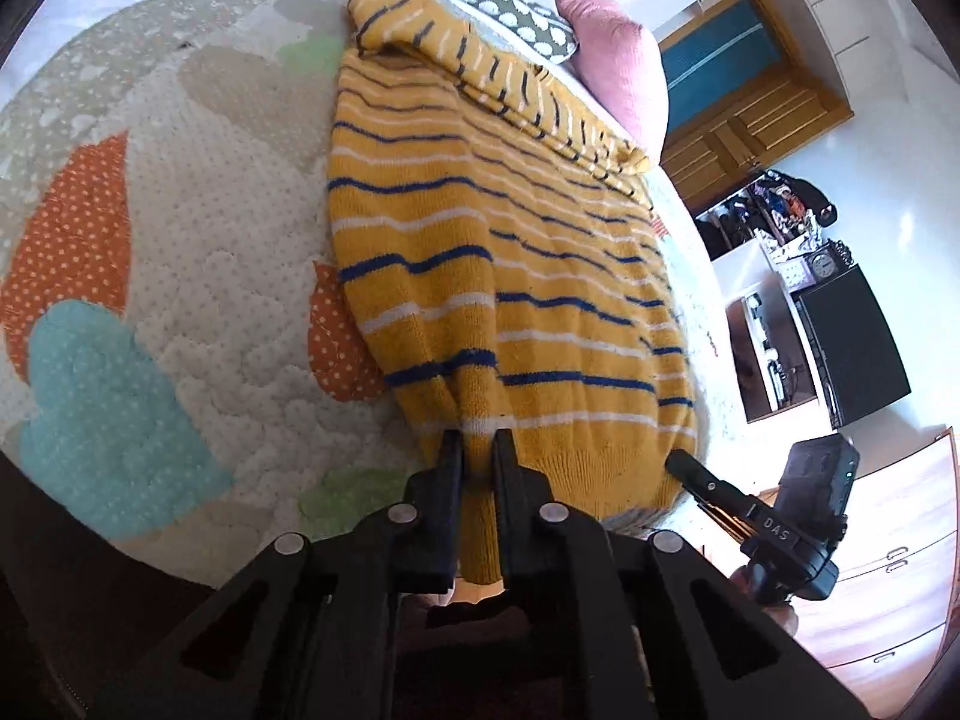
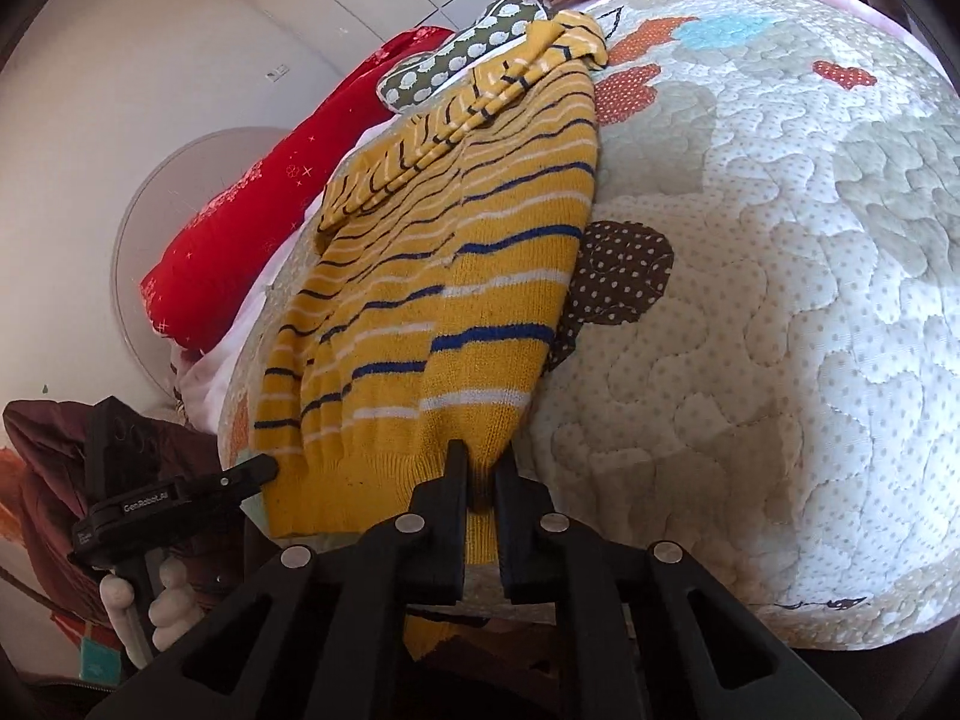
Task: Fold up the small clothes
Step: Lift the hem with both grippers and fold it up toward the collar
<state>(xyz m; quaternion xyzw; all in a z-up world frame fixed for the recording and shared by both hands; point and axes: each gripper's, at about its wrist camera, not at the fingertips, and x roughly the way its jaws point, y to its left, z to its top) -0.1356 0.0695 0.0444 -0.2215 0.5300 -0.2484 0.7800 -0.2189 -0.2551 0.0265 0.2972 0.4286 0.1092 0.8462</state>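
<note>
A small yellow knit sweater [image 1: 510,276] with blue and white stripes lies flat on a quilted bed cover [image 1: 198,276], its sleeves folded in across the far end. My left gripper [image 1: 478,450] is shut on the sweater's near hem at its left corner. My right gripper [image 2: 481,468] is shut on the near hem at the sweater's [image 2: 456,276] right corner. The right gripper also shows in the left wrist view [image 1: 684,465], and the left gripper in the right wrist view [image 2: 264,468]. The hem hangs over the bed's near edge.
The quilted cover [image 2: 780,300] has orange, blue and brown patches. A pink pillow [image 1: 612,54], a dotted green cushion [image 1: 510,6] and a red cushion [image 2: 252,192] lie at the far end. Wooden cabinets [image 1: 750,120] and a black screen [image 1: 852,348] stand beside the bed.
</note>
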